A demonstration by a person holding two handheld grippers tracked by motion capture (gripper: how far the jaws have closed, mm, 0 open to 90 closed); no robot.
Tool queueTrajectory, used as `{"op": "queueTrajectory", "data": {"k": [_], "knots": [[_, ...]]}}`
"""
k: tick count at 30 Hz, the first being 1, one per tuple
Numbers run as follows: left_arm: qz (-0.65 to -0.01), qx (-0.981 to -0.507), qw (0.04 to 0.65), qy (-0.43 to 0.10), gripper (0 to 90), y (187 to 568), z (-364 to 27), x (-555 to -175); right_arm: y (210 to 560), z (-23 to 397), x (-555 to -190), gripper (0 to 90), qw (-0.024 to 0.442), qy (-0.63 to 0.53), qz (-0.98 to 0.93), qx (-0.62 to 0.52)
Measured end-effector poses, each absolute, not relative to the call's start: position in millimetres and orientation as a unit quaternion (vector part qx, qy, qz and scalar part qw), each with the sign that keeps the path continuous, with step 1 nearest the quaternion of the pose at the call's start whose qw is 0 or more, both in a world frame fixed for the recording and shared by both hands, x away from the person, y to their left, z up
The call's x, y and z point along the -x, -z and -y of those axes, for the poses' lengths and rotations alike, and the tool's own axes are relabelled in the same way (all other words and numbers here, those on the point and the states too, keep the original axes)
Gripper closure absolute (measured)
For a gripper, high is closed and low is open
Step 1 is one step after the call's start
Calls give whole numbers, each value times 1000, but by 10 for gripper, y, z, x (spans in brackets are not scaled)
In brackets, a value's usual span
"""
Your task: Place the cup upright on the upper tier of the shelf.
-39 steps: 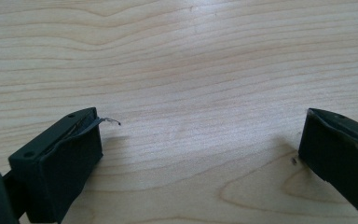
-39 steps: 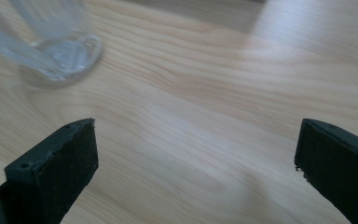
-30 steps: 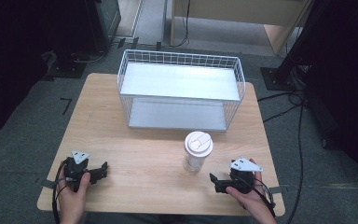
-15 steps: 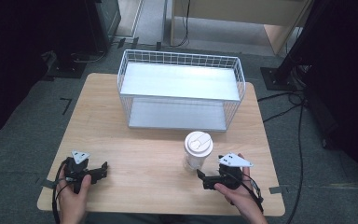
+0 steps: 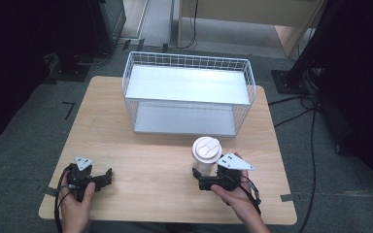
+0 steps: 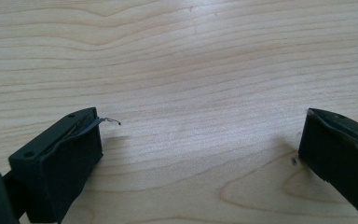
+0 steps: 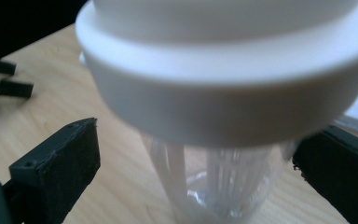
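A lidded clear cup (image 5: 206, 155) stands on the bench (image 5: 145, 155) before the wire rack (image 5: 188, 99). The right claw (image 5: 199, 180), spread, straddles it, probably untouching; close squarely below the lid. The left claw (image 5: 108, 175) rests spread, well left of the cup.

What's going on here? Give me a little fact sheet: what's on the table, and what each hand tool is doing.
table: wooden
rack: white wire, two shelves, at the far side
cup: clear, white lid, upright, in front of the rack
left gripper: open, above bare wood at the near left
right gripper: open, jaws on either side of the cup, not closed on it
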State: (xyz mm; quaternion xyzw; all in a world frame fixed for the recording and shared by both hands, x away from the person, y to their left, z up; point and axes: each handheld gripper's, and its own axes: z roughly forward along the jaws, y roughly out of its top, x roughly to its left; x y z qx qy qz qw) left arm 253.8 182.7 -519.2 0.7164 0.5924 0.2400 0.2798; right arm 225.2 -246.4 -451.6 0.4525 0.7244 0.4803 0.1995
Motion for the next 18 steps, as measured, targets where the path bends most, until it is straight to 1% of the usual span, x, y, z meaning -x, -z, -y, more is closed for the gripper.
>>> {"op": "queueTrajectory", "data": {"k": [2, 5, 9, 13, 14, 15, 18], "knots": [[-592, -716, 280, -240, 0, 5192, -1827, -2538, 4509, 2448, -2280, 58, 213, -495, -703, -464], [-592, -716, 280, -240, 0, 5191, -1827, -2538, 4510, 2439, -2298, 61, 212, -502, -697, -467], [-592, -717, 280, -240, 0, 5191, -1827, -2538, 4531, 2412, -2327, 73, 222, -504, -690, -470], [-592, -716, 280, -240, 0, 5191, -1827, -2538, 4535, 2360, -2318, 74, 252, -504, -688, -457], [-592, -716, 280, -240, 0, 5191, -1827, -2538, 4534, 2353, -2318, 91, 255, -505, -686, -457], [-592, -717, 280, -240, 0, 5191, -1827, -2538, 4528, 2344, -2311, 130, 264, -502, -680, -465], [-592, -717, 280, -240, 0, 5191, -1827, -2538, 4527, 2341, -2314, 138, 270, -501, -680, -462]]}}
